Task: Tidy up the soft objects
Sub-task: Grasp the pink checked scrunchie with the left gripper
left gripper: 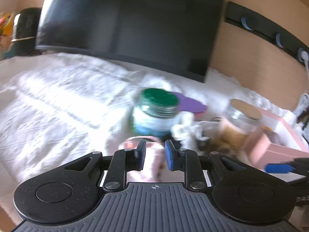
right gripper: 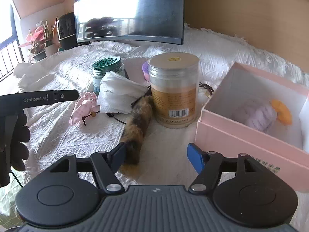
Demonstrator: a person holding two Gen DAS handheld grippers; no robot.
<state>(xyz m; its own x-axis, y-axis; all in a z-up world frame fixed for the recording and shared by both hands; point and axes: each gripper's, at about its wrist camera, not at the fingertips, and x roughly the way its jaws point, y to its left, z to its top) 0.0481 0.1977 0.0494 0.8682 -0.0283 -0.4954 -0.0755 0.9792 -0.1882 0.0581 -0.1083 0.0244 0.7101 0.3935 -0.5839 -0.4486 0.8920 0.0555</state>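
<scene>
A pink soft cloth (right gripper: 83, 106) lies on the white bedspread; in the blurred left wrist view it (left gripper: 146, 160) sits below and between my left gripper's (left gripper: 154, 154) fingers, which stand a little apart, not touching it. My left gripper also shows in the right wrist view (right gripper: 65, 94). A brown furry tail (right gripper: 138, 127) lies beside the tall jar (right gripper: 173, 89). My right gripper (right gripper: 156, 155) is open and empty, its left finger next to the tail's end. The pink box (right gripper: 241, 135) holds a lilac soft object (right gripper: 260, 118) and an orange one (right gripper: 283, 112).
A green-lidded jar (right gripper: 107, 71) and crumpled white tissue (right gripper: 117, 92) stand behind the pink cloth. A purple item (right gripper: 144, 69), dark cords (right gripper: 206, 89), a monitor (right gripper: 127, 11), plants (right gripper: 40, 38) and a white bedspread (right gripper: 58, 135) are around.
</scene>
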